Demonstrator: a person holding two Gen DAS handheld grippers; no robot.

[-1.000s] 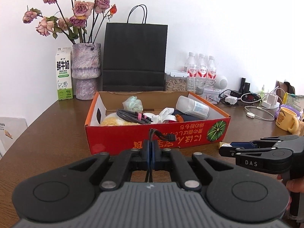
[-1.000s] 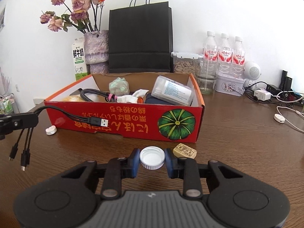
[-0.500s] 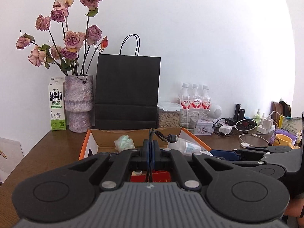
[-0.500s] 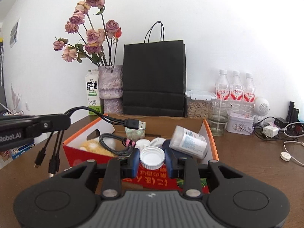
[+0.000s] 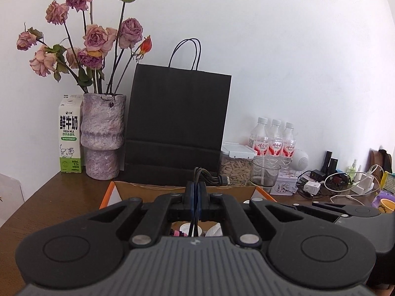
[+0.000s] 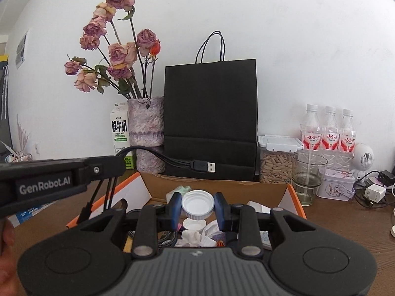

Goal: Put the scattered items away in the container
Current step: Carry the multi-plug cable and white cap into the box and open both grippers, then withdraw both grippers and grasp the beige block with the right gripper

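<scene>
While both loads are held above open cardboard box [image 6: 293, 192] on desk [image 6: 345, 222], drop is judged next. White cap [image 6: 197, 203] pinched in right claw [image 6: 197, 206], over box contents. USB cable [image 6: 202, 166] clamped in left claw [image 5: 195, 202], plugs dangling over box for release.

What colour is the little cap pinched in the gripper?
White cap; clearest in the right wrist view.
</scene>
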